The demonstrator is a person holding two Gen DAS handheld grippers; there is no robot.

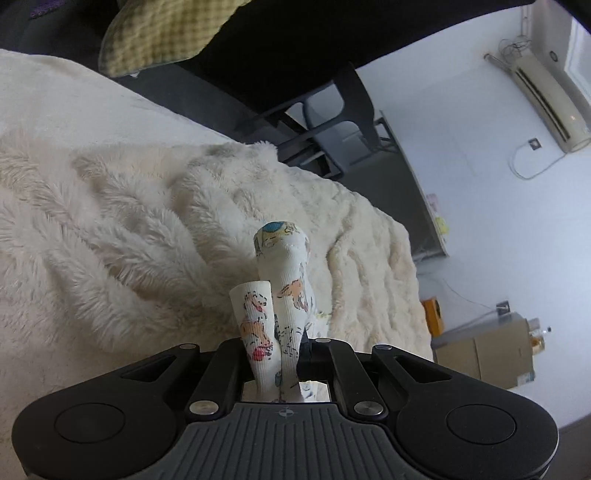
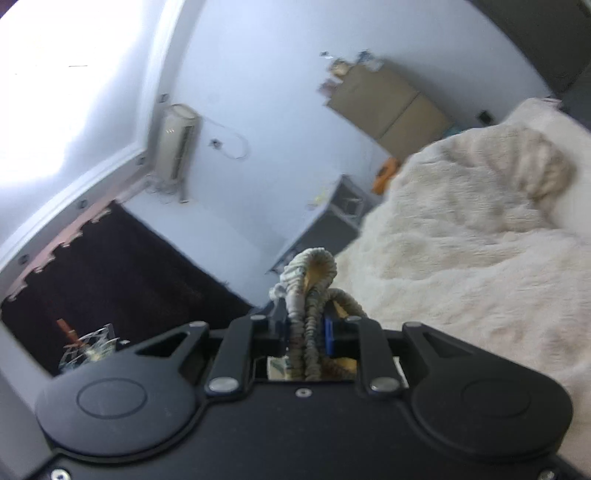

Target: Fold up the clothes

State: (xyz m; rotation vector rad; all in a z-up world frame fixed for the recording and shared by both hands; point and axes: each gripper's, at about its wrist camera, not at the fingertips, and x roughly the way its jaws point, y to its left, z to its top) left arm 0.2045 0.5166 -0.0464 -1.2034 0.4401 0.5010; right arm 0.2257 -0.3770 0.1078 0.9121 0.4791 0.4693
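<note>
My left gripper [image 1: 284,354] is shut on a white sock with cartoon prints [image 1: 286,280]. The sock is doubled over, with a short end [image 1: 255,317] beside the longer part, and it sticks up above the fluffy cream blanket [image 1: 110,229]. My right gripper [image 2: 306,332] is shut on a bunched, gathered edge of patterned cloth [image 2: 314,280], lifted off the blanket [image 2: 461,240]. Both sets of fingertips are mostly hidden by the cloth they pinch.
A yellow checked cushion [image 1: 162,33] and dark furniture [image 1: 332,110] lie beyond the blanket. An air conditioner [image 1: 546,96] hangs on the white wall and a low cabinet [image 1: 487,350] stands by it. The right wrist view is tilted and blurred, with a dark curtain [image 2: 110,288] at the left.
</note>
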